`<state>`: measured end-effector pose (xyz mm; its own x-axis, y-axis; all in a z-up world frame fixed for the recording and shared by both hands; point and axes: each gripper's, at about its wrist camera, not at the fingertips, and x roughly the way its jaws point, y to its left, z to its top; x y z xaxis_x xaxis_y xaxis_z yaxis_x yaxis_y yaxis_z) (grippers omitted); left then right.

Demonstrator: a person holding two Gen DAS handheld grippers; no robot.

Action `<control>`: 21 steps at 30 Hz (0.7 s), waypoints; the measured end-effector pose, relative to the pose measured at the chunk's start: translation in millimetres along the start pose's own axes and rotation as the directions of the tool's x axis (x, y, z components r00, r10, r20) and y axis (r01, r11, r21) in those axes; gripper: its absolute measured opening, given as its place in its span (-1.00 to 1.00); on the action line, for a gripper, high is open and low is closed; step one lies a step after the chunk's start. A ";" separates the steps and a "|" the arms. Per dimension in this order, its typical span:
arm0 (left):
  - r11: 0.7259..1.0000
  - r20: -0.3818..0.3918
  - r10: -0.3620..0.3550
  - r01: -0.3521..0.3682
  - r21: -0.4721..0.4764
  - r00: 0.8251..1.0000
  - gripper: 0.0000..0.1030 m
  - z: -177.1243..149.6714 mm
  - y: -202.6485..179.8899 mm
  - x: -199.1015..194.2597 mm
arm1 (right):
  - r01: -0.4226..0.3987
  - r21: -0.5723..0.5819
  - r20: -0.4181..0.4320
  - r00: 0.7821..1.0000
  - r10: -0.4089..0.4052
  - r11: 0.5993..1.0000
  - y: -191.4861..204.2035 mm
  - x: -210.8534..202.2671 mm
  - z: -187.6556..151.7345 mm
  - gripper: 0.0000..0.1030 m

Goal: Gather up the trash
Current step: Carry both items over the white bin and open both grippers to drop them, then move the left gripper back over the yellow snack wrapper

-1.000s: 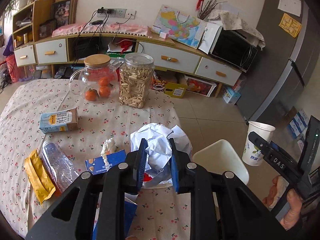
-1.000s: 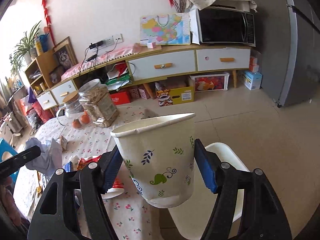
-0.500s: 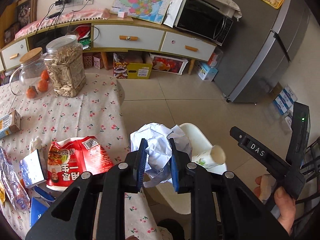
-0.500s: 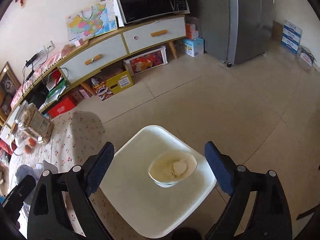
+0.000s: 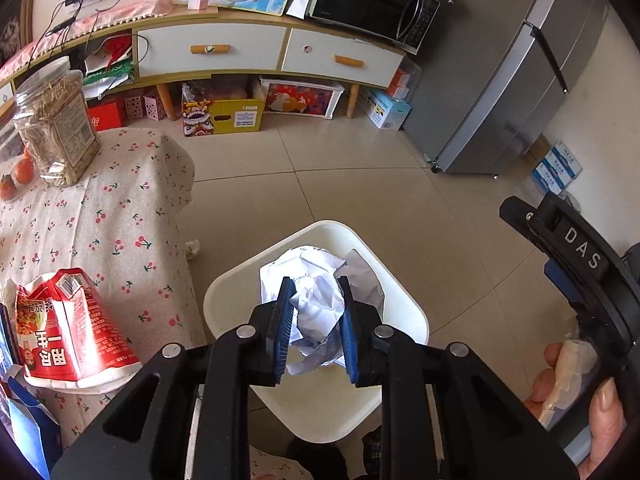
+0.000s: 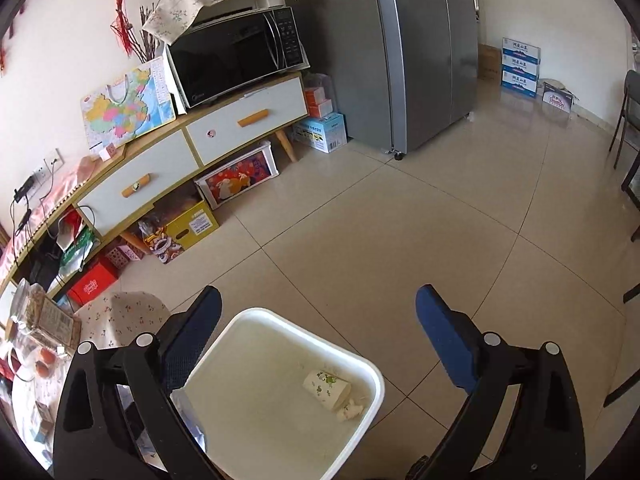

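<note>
My left gripper (image 5: pixel 316 330) is shut on a crumpled white paper wad (image 5: pixel 320 292) and holds it above the white trash bin (image 5: pixel 404 308) on the floor. My right gripper (image 6: pixel 318 336) is open and empty above the same bin (image 6: pixel 372 384). A paper cup (image 6: pixel 327 389) with green leaf print lies on its side at the bin's bottom, with a small white scrap beside it. The right gripper's body also shows in the left wrist view (image 5: pixel 572 256), at the right. A red snack bag (image 5: pixel 68 324) lies at the table's edge.
The table with a cherry-print cloth (image 5: pixel 100 216) stands left of the bin, with a clear jar of seeds (image 5: pixel 56 120) on it. A low cabinet (image 6: pixel 192 160) with a microwave (image 6: pixel 236 56) and a grey fridge (image 6: pixel 420 48) stand beyond the tiled floor.
The right gripper opened and dropped the paper cup into the bin. The left gripper carried the paper wad from the table to above the bin.
</note>
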<state>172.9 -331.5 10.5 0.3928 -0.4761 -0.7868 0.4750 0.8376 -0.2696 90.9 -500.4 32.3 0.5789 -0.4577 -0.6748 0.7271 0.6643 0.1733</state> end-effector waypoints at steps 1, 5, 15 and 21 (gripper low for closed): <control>1.000 -0.005 -0.003 0.003 0.004 1.000 -0.54 -0.6 -2.5 3.3 | 0.005 -0.002 0.008 1.000 -0.005 1.000 -0.5 -1.2 0.3 0.82; 1.000 -0.026 0.000 0.000 0.015 1.000 -0.02 -4.0 -8.3 10.1 | 0.023 -0.010 0.024 0.999 -0.023 1.000 -0.8 -2.4 1.0 0.82; 0.980 0.082 0.198 -0.196 -0.030 0.977 0.73 -10.1 23.5 -29.5 | 0.056 -0.108 0.095 0.994 -0.046 0.993 24.4 -18.0 -8.9 0.86; 0.946 0.115 0.322 -0.312 -0.091 0.940 0.74 -18.2 60.2 -58.8 | -0.017 -0.215 0.082 0.996 0.036 0.976 63.8 -34.0 -33.9 0.86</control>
<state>164.1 -248.3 30.4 0.6122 -0.2088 -0.7626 0.2545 0.9652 -0.0600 105.0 -422.4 42.0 0.6331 -0.4806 -0.6068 0.6204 0.7839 0.0265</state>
